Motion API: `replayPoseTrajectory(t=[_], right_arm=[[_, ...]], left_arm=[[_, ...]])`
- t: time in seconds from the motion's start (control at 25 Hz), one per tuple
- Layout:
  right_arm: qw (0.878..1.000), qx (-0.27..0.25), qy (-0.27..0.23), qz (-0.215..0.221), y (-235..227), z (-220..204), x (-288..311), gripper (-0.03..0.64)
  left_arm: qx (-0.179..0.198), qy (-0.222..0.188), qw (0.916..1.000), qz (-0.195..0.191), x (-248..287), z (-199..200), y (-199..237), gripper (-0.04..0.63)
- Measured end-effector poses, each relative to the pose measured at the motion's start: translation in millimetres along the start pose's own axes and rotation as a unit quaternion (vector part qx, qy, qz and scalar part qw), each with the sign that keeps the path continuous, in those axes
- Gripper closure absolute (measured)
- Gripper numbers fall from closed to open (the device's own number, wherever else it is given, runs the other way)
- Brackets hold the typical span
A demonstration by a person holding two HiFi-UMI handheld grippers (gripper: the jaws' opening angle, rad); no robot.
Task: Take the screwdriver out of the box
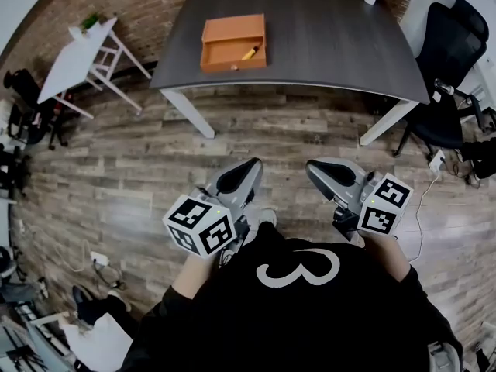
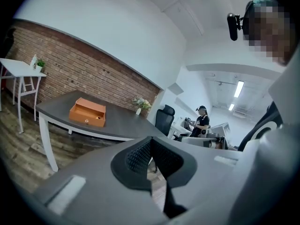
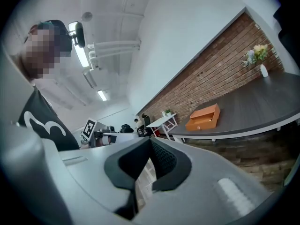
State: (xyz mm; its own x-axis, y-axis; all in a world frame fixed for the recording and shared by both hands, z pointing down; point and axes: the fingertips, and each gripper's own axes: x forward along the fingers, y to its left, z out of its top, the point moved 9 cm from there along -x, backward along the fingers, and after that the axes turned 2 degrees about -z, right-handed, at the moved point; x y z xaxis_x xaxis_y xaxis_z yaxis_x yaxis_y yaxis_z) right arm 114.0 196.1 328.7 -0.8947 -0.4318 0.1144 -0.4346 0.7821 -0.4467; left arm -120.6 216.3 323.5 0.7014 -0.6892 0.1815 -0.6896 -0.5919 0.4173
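Left tool (image 1: pixel 239 175) and right tool (image 1: pixel 324 173) are both pressed together, holding nothing. The screwdriver (image 1: pixel 249 53) lies slantwise in the orange box (image 1: pixel 232 28) on the dark surface (image 1: pixel 333 37), well ahead. I'd say the left tool's nearer.

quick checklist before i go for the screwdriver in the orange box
1. Box open: ok. The orange box sits open on the dark table.
2. Target visible: ok. The screwdriver, with its yellow handle, lies in the box's right part.
3. Left gripper empty: ok, nothing between its jaws.
4. Right gripper empty: ok, nothing between its jaws.
5. Jaws ready to grasp: not ok, both pairs are together.
6. Box within reach: not ok. Both grippers are held near the body, with bare floor between them and the table.
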Motion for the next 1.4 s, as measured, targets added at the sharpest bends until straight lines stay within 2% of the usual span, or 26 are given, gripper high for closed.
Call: replayPoseTrajectory(t=[0.2, 0.4, 0.76, 0.88, 1.12, 1.4], right_arm=[[0.999, 0.023, -0.001, -0.026, -28.8, 9.1, 39.5, 0.615], [0.999, 0.019, -0.003, -0.033, -42.3, 23.7, 81.0, 0.615], [0.999, -0.023, -0.005, -0.034, -49.9, 47.3, 117.3, 0.615], [0.999, -0.022, -0.007, -0.034, -63.1, 52.7, 123.0, 0.615], [1.000, -0.002, -0.008, -0.025, -109.4, 70.6, 137.7, 0.615], [1.000, 0.007, -0.006, -0.007, -185.3, 118.7, 166.8, 0.615]], left_arm=[[0.010, 0.022, 0.9997, -0.006, 13.6, 17.9, 49.2, 0.580], [0.019, 0.027, 0.9994, -0.011, 15.5, 40.1, 93.9, 0.580], [0.040, 0.030, 0.9986, -0.017, 29.1, 65.5, 128.2, 0.580], [0.041, 0.035, 0.9983, -0.019, 43.7, 69.5, 135.6, 0.580], [0.041, 0.044, 0.9981, -0.012, 82.8, 85.9, 156.4, 0.580], [0.031, 0.052, 0.9982, 0.006, 147.6, 119.3, 194.7, 0.575]])
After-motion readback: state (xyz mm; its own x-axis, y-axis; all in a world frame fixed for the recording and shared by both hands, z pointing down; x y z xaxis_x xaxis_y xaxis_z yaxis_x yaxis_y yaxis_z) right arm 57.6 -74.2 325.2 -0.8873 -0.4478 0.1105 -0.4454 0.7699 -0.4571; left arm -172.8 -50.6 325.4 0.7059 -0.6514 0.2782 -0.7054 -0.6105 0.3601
